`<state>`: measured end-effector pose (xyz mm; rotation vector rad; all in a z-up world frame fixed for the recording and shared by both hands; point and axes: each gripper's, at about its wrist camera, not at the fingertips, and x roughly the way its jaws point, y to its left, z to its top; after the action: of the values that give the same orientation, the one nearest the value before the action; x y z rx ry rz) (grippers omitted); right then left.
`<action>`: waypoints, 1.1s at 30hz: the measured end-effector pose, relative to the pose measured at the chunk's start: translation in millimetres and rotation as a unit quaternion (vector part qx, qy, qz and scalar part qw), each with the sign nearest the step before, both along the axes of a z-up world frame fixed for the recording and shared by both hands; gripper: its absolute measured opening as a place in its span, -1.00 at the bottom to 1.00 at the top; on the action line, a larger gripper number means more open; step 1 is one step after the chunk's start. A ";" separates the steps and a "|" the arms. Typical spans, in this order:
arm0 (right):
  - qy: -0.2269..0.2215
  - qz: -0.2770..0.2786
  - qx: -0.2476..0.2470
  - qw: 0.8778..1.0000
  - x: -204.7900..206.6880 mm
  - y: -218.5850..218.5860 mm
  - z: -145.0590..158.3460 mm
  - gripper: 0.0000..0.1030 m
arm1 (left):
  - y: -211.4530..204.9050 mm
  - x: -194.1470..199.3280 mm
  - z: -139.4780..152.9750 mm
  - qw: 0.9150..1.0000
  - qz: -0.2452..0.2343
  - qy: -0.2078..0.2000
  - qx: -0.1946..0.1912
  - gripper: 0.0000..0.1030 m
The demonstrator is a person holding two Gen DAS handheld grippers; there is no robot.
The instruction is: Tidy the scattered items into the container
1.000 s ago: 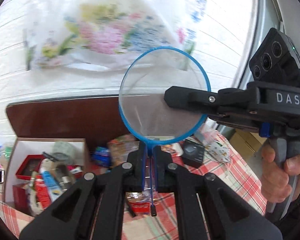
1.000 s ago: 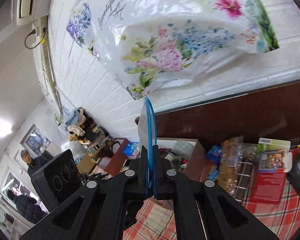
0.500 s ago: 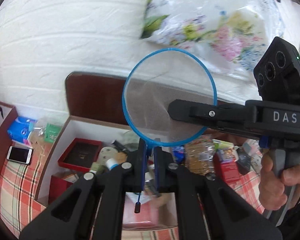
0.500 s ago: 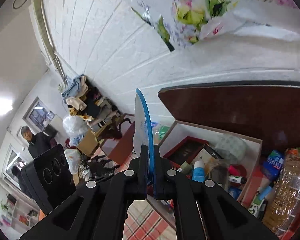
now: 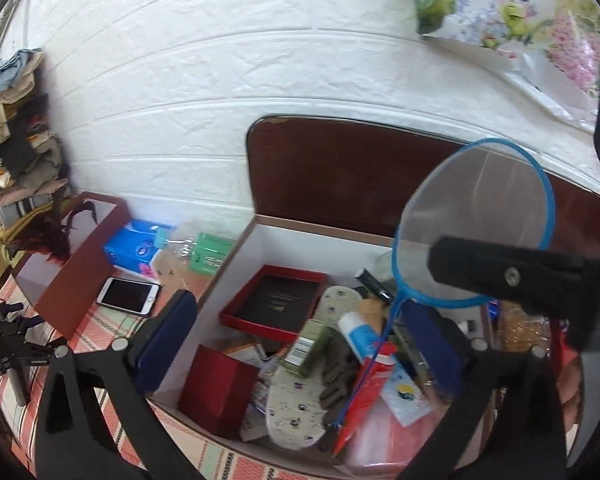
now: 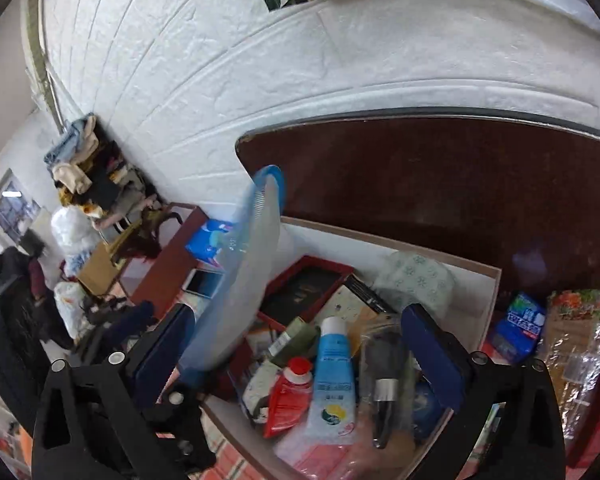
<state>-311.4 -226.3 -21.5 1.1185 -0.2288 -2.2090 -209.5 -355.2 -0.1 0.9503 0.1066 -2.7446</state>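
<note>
A blue-rimmed round mesh net (image 5: 476, 232) with a thin blue handle drops free over the white open box (image 5: 236, 256), its handle tip among the box's contents. In the right wrist view the net (image 6: 240, 280) is blurred, edge-on, left of centre. My left gripper (image 5: 300, 344) is open above the box, with nothing between its fingers. My right gripper (image 6: 300, 344) is open too; one of its fingers (image 5: 508, 280) crosses in front of the net. The box holds a red tray (image 5: 276, 304), a slipper (image 5: 304, 396), a blue-white tube (image 6: 332, 376) and a red pouch (image 6: 288, 396).
A phone (image 5: 128, 296), blue tissue pack (image 5: 136, 240) and green packet (image 5: 208, 252) lie left of the box on the checked cloth. A brown box (image 5: 72, 256) stands further left. Snack bags (image 6: 572, 332) and a blue packet (image 6: 520, 328) lie right. A dark headboard (image 6: 440, 184) backs it.
Both grippers were shut on the net, left on its handle, right on its rim. Both have opened and let it go; it tilts and falls toward the box. Both cameras swung down over the box.
</note>
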 end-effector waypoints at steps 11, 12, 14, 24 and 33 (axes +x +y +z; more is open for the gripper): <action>-0.008 -0.020 0.007 1.000 -0.7 18.2 10.8 1.00 | -38.9 11.3 1.8 0.997 0.075 -0.014 0.016 0.99; -0.009 -0.021 0.007 1.000 -0.1 18.9 12.0 1.00 | -39.3 12.7 3.7 0.997 0.077 -0.013 0.016 0.99; -0.008 -0.020 0.003 1.000 2.3 20.3 14.0 1.00 | -36.8 17.9 9.4 0.997 0.073 -0.003 0.010 0.99; 0.022 -0.037 0.001 0.999 37.0 53.4 34.8 1.00 | 3.0 39.5 25.5 0.999 0.051 -0.002 -0.015 0.99; 0.063 -0.095 0.071 0.991 118.4 113.9 40.7 1.00 | 86.5 96.0 27.1 0.999 0.012 -0.001 -0.033 1.00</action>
<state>-193.0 -112.4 19.2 1.0633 -0.1297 -2.4887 -113.5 -268.7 27.0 0.9291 0.0272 -2.7067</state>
